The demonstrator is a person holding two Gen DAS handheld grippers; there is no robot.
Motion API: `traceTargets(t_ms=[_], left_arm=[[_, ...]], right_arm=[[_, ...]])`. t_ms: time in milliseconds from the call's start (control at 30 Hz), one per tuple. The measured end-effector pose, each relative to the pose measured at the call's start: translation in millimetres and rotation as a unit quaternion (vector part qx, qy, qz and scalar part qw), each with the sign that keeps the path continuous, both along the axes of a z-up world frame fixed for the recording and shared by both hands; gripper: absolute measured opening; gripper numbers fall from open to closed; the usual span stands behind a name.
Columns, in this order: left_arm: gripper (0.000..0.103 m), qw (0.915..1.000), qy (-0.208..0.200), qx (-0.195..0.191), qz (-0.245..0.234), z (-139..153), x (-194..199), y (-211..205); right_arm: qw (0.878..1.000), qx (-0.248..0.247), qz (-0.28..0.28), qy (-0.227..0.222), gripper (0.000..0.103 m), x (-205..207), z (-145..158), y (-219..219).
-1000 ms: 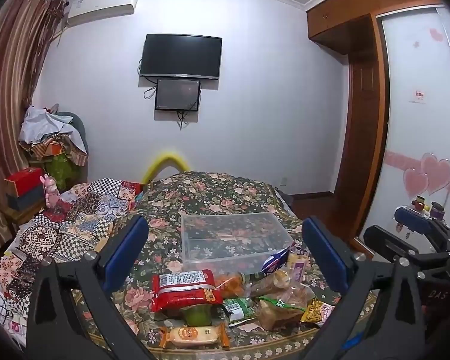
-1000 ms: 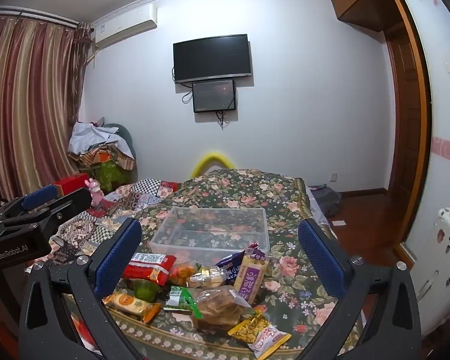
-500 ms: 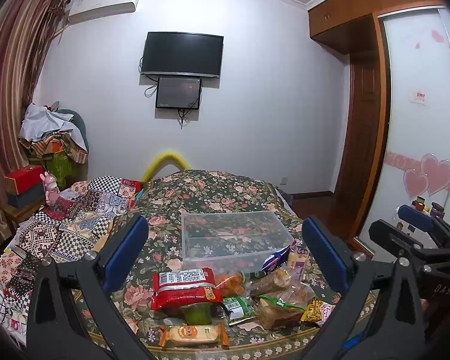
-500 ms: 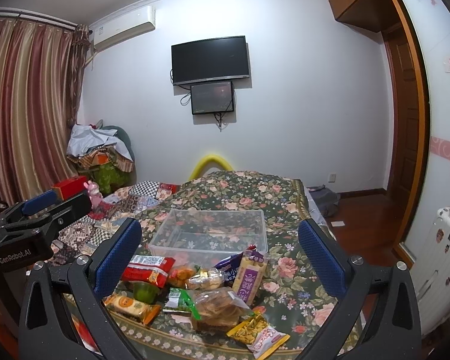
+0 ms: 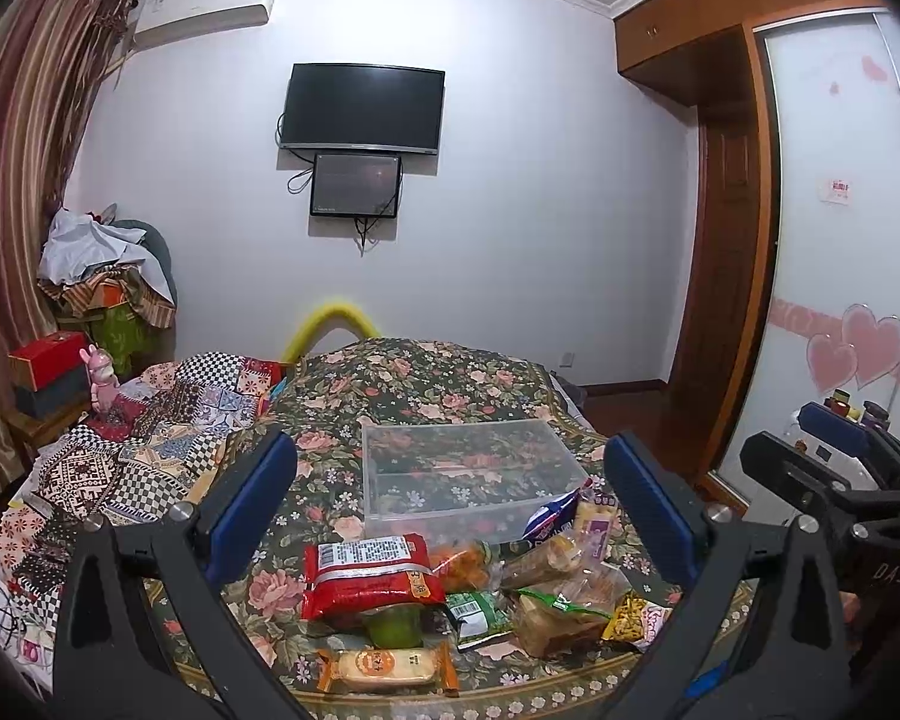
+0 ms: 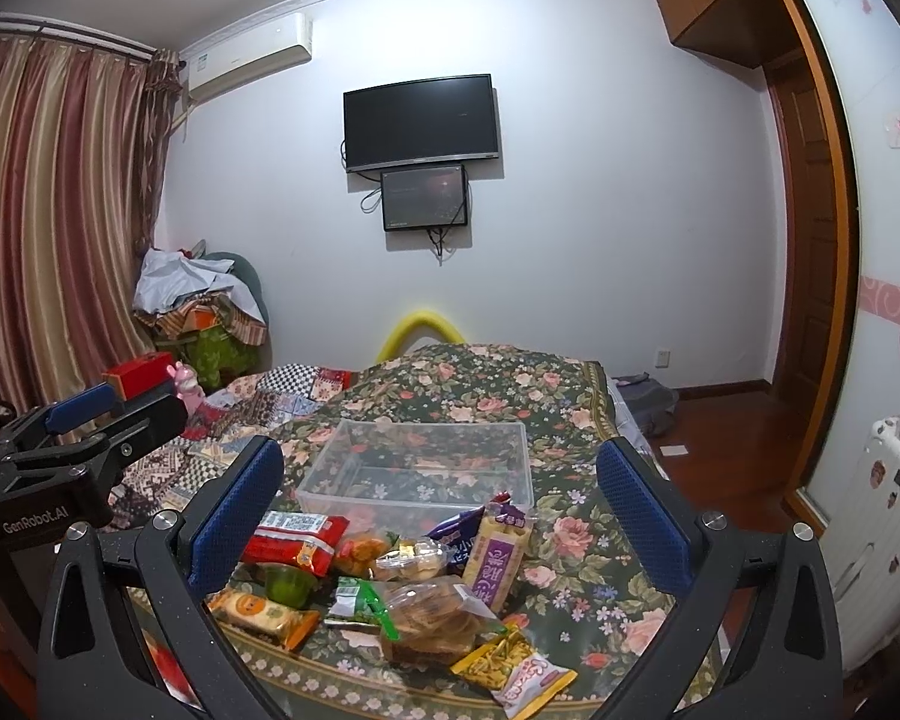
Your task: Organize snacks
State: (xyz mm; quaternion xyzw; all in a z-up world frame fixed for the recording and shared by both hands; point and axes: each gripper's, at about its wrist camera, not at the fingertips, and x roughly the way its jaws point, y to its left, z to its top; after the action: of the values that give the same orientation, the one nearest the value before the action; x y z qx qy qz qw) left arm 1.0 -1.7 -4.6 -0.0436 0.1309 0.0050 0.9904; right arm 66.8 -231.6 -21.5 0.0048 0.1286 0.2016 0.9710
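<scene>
Nothing shifted, both fingers spread wide, clear bin (image 5: 462, 468) empty, snacks (image 5: 450, 582) heaped beside it

Wall TV (image 5: 365, 108) with small monitor (image 5: 356, 185) just below; air conditioner (image 6: 249, 63) upper left; striped curtains (image 6: 54, 210); clothes pile (image 5: 105, 264) on chair; patchwork quilt (image 5: 150, 420); wooden wardrobe (image 5: 720, 240); heart stickers (image 5: 858, 354) on sliding door; white suitcase (image 6: 888, 516)
</scene>
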Motion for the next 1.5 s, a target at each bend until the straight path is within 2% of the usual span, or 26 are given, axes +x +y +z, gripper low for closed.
traceTargets(t_ms=[1167, 1500], left_arm=[[0.103, 0.9999, 0.002, 0.012, -0.006, -2, 1, -7], [0.103, 0.9998, 0.014, 0.013, 0.002, -10, 10, 1]], right_arm=[[1.0, -0.001, 0.009, -0.004, 0.103, 0, 2, 5], [1.0, -0.011, 0.002, 0.011, 0.103, 8, -8, 4]])
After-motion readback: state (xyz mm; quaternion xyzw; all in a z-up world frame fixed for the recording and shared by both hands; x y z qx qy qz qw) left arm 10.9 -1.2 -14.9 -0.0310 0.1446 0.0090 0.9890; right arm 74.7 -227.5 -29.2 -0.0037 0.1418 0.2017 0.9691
